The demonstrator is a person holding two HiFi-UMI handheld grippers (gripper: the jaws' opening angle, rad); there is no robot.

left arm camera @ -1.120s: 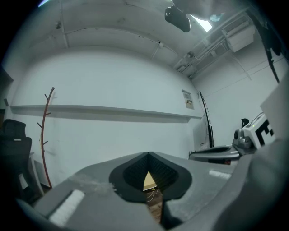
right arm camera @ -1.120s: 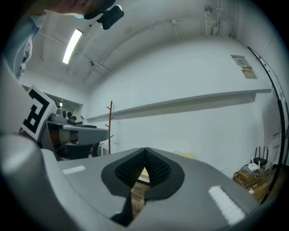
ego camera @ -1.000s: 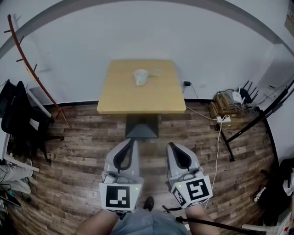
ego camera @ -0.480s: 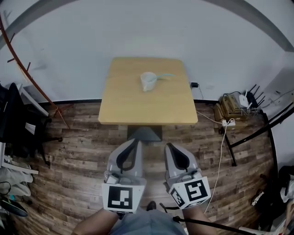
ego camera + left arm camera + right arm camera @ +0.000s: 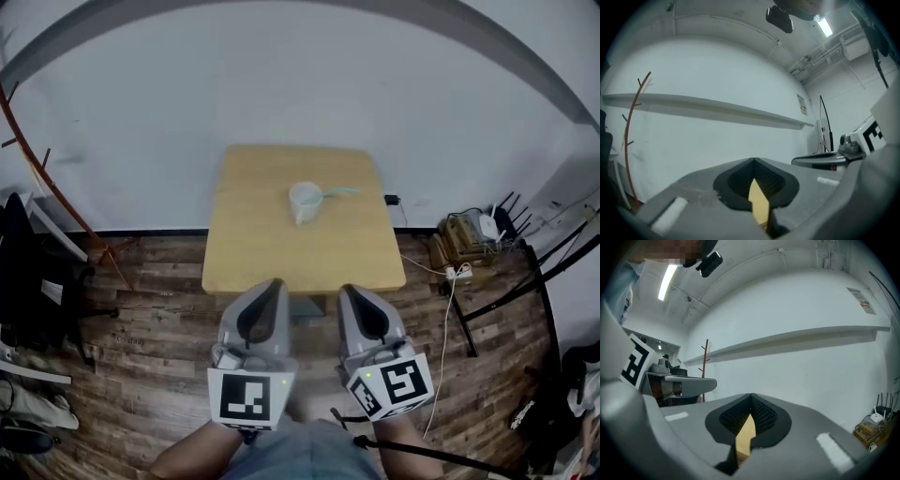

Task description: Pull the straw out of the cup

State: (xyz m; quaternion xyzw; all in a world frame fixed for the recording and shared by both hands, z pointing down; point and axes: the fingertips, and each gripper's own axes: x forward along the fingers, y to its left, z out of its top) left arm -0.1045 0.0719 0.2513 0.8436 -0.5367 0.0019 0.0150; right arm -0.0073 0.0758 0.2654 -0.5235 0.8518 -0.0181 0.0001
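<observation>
Nothing done yet on the pull. On the table (image 5: 262,253), a little beyond the middle toward the far edge: the cup (image 5: 305,201), upright, with the straw (image 5: 339,193) in it, leaning out over the rim toward the right edge. At the near edge, as the head view shows it, side by side and pointing level at the table: the left gripper (image 5: 272,284) and the right gripper (image 5: 349,291), both well apart from the cup. Tips pressed together on each, nothing pinched, only a sliver of tabletop showing through the gap behind the pads. Left to do, judging from this: reach across to the cup, part one pair of jaws, close on the straw, draw it clear of the rim. Possibly steady the cup with the other gripper, since a light cup may tip or slide.
</observation>
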